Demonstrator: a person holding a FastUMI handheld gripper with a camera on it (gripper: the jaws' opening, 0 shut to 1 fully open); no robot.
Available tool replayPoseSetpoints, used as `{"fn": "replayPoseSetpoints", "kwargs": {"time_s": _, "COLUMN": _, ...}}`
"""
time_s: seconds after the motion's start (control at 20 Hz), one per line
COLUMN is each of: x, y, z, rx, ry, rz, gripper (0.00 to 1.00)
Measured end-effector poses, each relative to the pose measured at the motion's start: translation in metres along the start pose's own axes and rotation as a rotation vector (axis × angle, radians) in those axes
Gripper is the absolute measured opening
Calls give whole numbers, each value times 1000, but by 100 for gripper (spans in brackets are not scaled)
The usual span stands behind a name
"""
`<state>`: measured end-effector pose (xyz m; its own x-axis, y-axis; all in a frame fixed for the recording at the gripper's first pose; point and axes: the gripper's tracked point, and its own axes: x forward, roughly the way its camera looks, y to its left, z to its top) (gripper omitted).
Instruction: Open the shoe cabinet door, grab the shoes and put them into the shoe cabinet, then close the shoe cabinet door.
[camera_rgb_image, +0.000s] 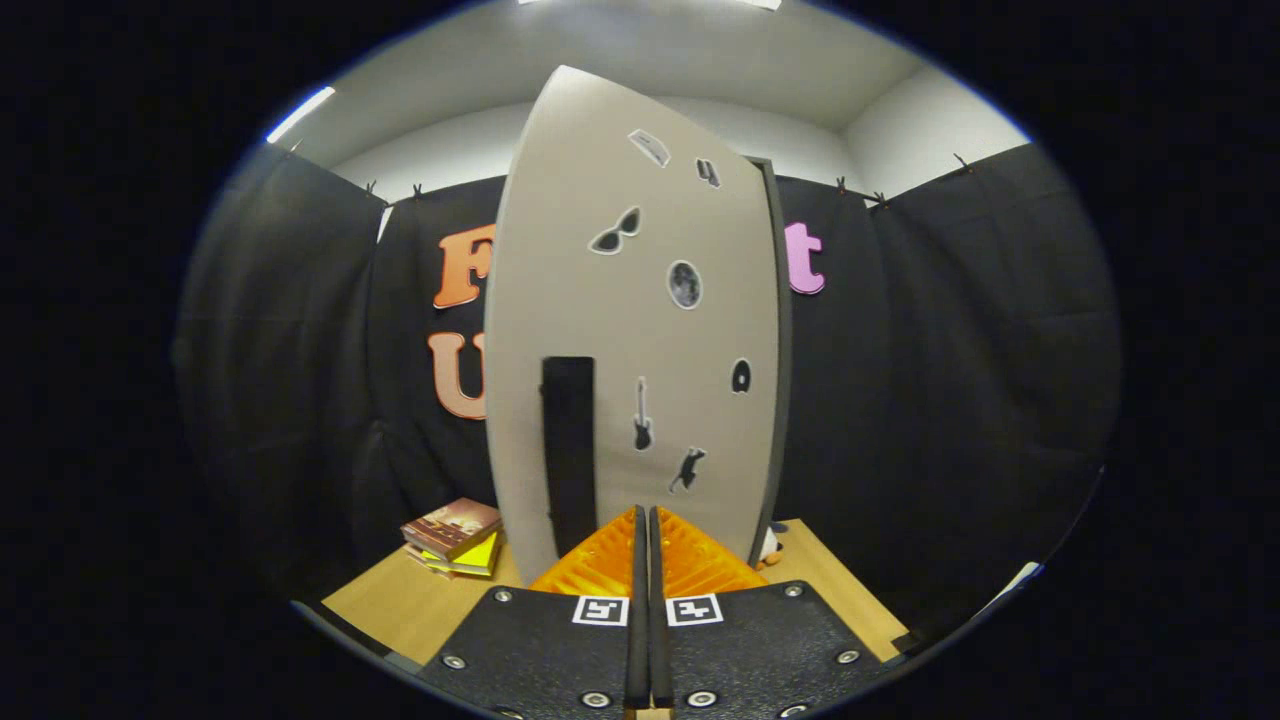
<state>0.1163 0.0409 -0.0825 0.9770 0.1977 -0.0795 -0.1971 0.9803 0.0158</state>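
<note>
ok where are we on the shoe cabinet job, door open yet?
Done: nothing I can confirm. The cabinet door looks shut, so whether shoes are inside is hidden. In hand: the gripper, fingers together and empty, sits close to the door's lower part, just right of the black handle. Left: probably everything, starting with opening the door, unless this is the final close.

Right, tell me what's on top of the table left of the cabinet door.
On the table, left of the shoe cabinet door, lies a small stack of books. The door hides whatever sits behind it. The gripper, fingers together, points at the door's foot.
</note>
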Motion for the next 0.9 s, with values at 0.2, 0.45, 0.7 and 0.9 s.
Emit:
{"fn": "replayPoseSetpoints", "kwargs": {"time_s": 0.2, "x": 14, "y": 40, "z": 16, "rx": 75, "ry": -78, "rz": 100, "gripper": 34}}
{"fn": "replayPoseSetpoints", "kwargs": {"time_s": 0.45, "x": 75, "y": 82, "z": 10, "rx": 100, "ry": -24, "rz": 115, "gripper": 57}}
{"fn": "replayPoseSetpoints", "kwargs": {"time_s": 0.7, "x": 152, "y": 106, "z": 16, "rx": 78, "ry": -25, "rz": 52, "gripper": 60}}
{"fn": "replayPoseSetpoints", "kwargs": {"time_s": 0.9, "x": 191, "y": 117, "z": 24, "rx": 44, "ry": -35, "rz": 16, "gripper": 68}}
